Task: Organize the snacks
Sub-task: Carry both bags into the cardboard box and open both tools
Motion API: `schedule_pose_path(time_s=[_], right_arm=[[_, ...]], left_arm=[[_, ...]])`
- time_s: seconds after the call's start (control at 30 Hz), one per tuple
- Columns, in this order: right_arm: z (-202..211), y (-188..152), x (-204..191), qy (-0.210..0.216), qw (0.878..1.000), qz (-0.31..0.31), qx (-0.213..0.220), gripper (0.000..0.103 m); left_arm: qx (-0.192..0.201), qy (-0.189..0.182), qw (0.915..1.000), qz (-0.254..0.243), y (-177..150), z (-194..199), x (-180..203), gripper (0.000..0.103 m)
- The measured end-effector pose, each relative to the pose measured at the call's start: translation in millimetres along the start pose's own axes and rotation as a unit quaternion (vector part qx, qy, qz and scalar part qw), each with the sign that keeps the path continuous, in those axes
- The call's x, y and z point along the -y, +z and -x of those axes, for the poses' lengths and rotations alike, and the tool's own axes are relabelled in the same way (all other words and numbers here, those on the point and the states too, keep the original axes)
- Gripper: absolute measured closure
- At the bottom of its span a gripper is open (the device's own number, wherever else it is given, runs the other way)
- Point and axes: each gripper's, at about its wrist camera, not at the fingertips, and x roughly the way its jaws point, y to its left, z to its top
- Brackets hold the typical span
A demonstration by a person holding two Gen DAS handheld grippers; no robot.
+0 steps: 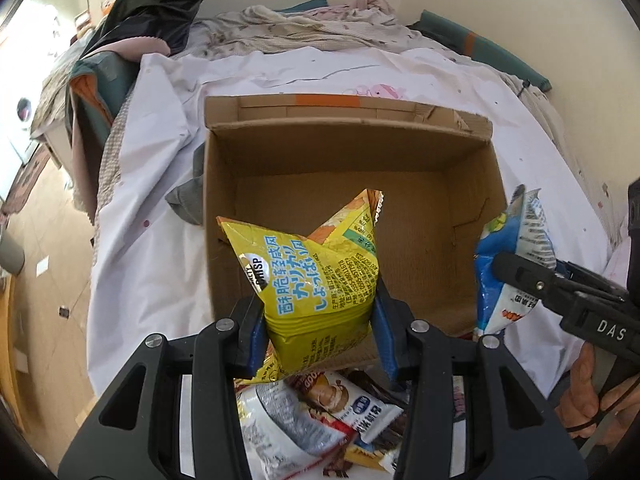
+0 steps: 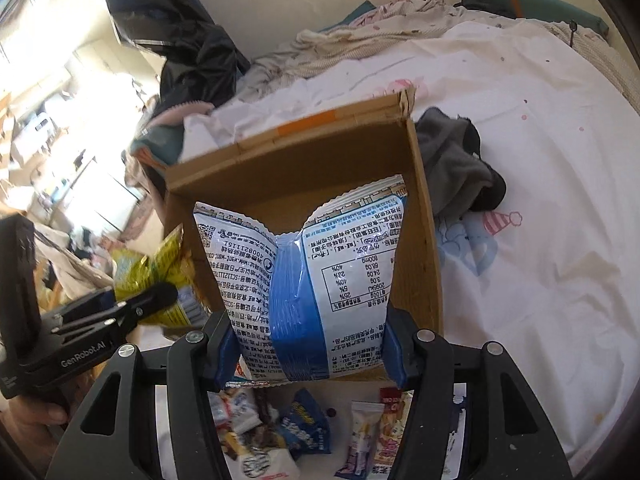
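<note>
An open cardboard box (image 1: pixel 472 184) stands on the bed; its floor shows bare. It also shows in the right wrist view (image 2: pixel 424 216). My left gripper (image 1: pixel 320 320) is shut on a yellow snack bag (image 1: pixel 316 276) held over the box's near edge. My right gripper (image 2: pixel 310 344) is shut on a blue and white snack bag (image 2: pixel 304 272), also held above the near side of the box. The blue bag (image 1: pixel 508 264) and right gripper (image 1: pixel 532 280) show at the right of the left wrist view. The yellow bag (image 2: pixel 160 276) shows at the left of the right wrist view.
Several loose snack packets (image 1: pixel 320 412) lie on the white sheet (image 1: pixel 152 216) in front of the box, also below my right gripper (image 2: pixel 304 432). A grey cloth (image 2: pixel 456 168) lies beside the box. Rumpled bedding (image 1: pixel 304 28) and a black jacket (image 1: pixel 160 4) lie behind.
</note>
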Motion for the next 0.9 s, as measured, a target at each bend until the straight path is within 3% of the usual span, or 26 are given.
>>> schedule_pose_path(time_s=[0.1,0.27,0.4,0.9], right_arm=[[-9.0,-2.3,-1.6,-0.018,1.0,0.019,-0.005,0.043],[-23.1,-2.1,-2.9,-0.014,0.999,0.02,-0.02,0.042],[-25.8,-3.1,-5.7,-0.023,0.999,0.029,-0.02,0.041],[-29.3,-2.8,-4.0,-0.02,0.999,0.027,-0.032,0.04]], left_arm=[[-0.017,0.006,0.9997,0.017,-5.4,-11.0,-1.6,0.063],[-0.005,0.01,0.9999,-0.011,-4.6,-12.7,8.3,0.063],[-0.018,-0.001,0.9998,0.01,-2.3,-20.3,3.5,0.063],[-0.012,0.015,0.9997,0.013,-3.1,-18.2,-0.9,0.06]])
